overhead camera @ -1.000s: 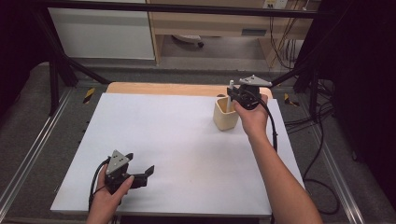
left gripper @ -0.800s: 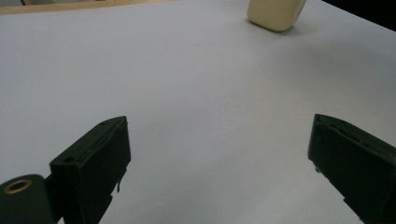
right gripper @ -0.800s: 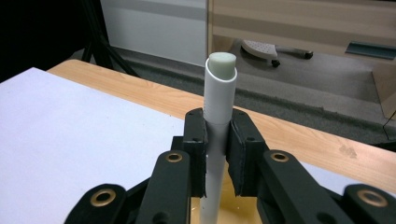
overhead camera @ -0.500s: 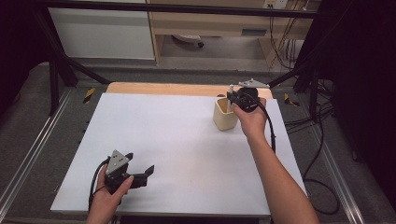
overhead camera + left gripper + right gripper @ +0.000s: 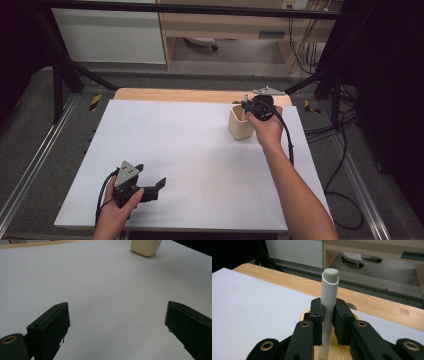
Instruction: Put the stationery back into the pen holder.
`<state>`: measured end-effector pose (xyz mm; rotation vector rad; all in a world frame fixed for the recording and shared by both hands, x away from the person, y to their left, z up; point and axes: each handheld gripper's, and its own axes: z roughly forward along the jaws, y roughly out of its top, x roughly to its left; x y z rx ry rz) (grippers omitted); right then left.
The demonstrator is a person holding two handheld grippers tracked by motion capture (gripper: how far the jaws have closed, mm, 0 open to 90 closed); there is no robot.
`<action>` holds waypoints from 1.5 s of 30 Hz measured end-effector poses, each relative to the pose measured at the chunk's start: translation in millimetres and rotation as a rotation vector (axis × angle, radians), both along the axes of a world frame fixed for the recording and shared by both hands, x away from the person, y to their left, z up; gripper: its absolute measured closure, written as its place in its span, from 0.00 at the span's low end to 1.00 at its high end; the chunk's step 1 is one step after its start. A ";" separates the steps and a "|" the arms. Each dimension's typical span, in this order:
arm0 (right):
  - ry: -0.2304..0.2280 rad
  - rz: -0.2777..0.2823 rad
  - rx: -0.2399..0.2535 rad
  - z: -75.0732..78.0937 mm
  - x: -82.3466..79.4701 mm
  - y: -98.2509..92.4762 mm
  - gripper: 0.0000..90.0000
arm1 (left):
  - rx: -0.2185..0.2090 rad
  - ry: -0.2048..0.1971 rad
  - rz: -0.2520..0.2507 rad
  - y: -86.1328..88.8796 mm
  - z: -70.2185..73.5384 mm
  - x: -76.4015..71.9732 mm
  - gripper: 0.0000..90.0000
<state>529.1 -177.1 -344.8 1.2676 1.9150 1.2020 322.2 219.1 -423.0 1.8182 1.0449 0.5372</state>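
A white sheet (image 5: 200, 165) is covering most of the surface (image 5: 175, 94), leaving a strip of light wood showing along the far edge, and the wide middle of the sheet is lying bare between the two hands. At the far right, close to that wooden strip and not far from the sheet's right edge, a cream cup (image 5: 239, 125) is standing upright, with dark floor and cables lying beyond the surface on that side. The right gripper (image 5: 247, 106) is hovering over the cup's mouth, its jaws pressing on a pale tube (image 5: 328, 305) from both sides. In the right gripper view the tube is standing upright between the black pads, its rounded grey-green cap rising above them and its lower end reaching down into the cup (image 5: 342, 352) below. The jaws have just been easing apart very slightly, though the pads are touching the tube. Near the front left corner, the left gripper (image 5: 149, 181) is sitting low over the sheet in the person's hand, well apart from the cup, its jaws spread wide with nothing between them. In the left gripper view its two blocky black jaws are framing smooth matte paper, and the cup (image 5: 145, 247), rounded at its corners and glossy like plastic, is showing far off at the top edge.
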 end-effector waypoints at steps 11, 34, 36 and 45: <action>-0.028 -0.035 0.059 21.1 -14.7 -0.1 0.33 | 0.001 -0.009 0.005 0.5 1.3 -1.6 0.07; -0.085 0.047 0.091 45.6 -45.9 5.7 0.03 | 0.001 -0.011 0.015 3.6 1.5 -1.6 0.07; -0.092 0.045 0.091 46.4 -46.7 5.2 0.03 | 0.001 -0.012 0.016 3.9 1.5 -1.4 0.07; -0.121 0.029 0.106 50.4 -50.4 0.6 0.01 | 0.001 -0.011 0.016 3.8 1.4 -1.5 0.07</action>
